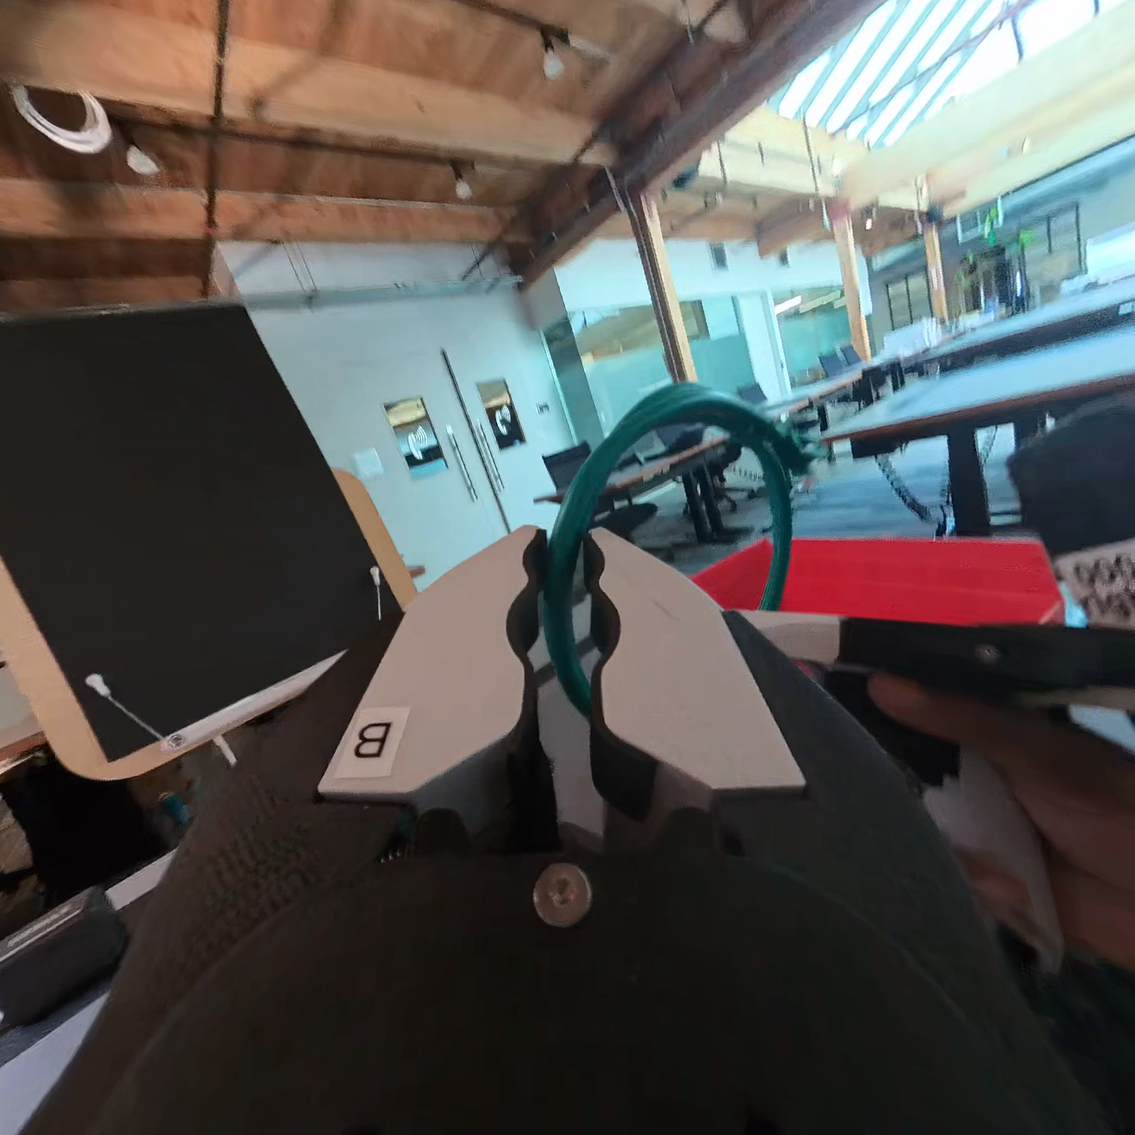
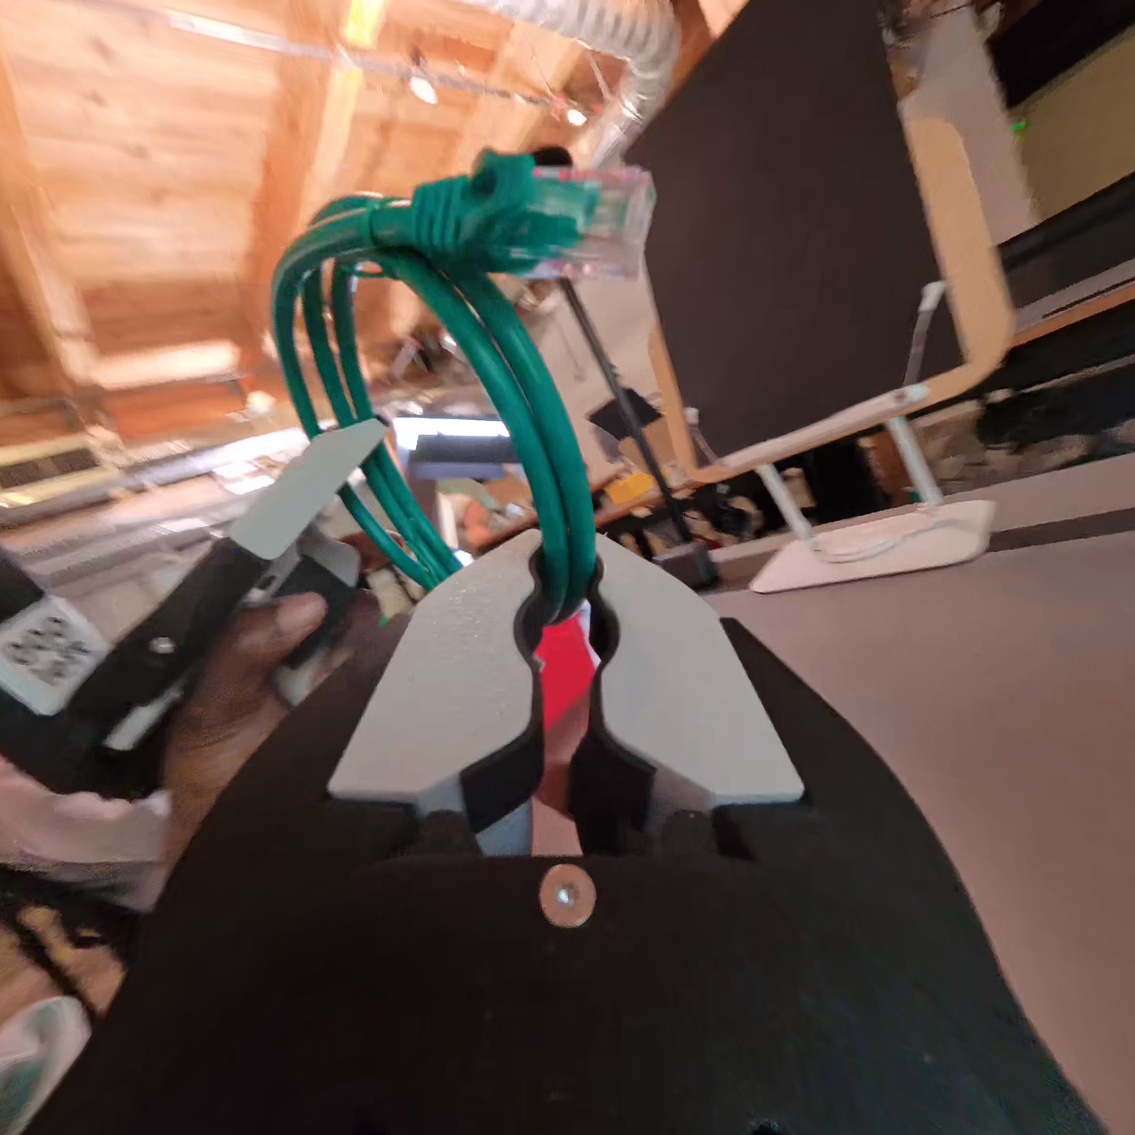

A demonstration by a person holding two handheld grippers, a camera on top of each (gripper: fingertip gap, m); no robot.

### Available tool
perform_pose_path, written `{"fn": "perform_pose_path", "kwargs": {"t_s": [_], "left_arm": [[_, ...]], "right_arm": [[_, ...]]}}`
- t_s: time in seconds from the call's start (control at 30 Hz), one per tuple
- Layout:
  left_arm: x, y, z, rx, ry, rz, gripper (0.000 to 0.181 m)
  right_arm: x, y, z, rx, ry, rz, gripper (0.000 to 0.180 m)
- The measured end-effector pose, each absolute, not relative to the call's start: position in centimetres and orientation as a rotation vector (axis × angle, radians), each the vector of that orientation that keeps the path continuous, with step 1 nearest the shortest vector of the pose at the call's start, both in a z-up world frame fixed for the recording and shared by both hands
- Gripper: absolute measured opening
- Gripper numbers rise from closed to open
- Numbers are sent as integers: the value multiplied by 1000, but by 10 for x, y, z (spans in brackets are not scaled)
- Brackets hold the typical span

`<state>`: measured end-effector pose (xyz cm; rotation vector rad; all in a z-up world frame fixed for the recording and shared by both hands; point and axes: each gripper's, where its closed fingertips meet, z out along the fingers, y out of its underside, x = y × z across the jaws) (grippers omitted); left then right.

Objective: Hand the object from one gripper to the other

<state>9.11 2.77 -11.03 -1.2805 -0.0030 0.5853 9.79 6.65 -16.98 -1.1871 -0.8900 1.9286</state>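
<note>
- Coiled green ethernet cable [image 2: 540,393]: held in the air, strands caught in both grippers at once; clear plug ends [image 2: 605,215] bundled at 12 o'clock in the right wrist view.
- Left gripper [image 1: 564,571]: fingers nearly closed, clamping a strand of the loop near the tips.
- Right gripper [image 2: 568,577]: fingers closed around two strands at the tip notch.
- Red bin [image 1: 909,577]: at 3 o'clock in the left wrist view, behind the coil.
- Black panel on stand [image 2: 780,245]: at 1 o'clock in the right wrist view.
</note>
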Motion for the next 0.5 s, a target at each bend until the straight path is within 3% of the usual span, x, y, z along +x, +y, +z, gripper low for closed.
{"fn": "perform_pose_path", "kwargs": {"t_s": [0.13, 0.2, 0.33, 0.5], "left_arm": [[80, 26, -119, -1385, 32, 576, 44], [76, 24, -125, -1451, 66, 590, 52], [84, 29, -137, -1528, 176, 705, 56], [83, 44, -158, -1617, 289, 945, 48]], "right_arm": [[90, 84, -178, -1169, -1124, 1565, 8], [88, 97, -184, -1150, -1229, 1306, 7], [90, 119, -200, -1136, -1372, 839, 7], [96, 113, -199, -1083, -1425, 730, 5]]}}
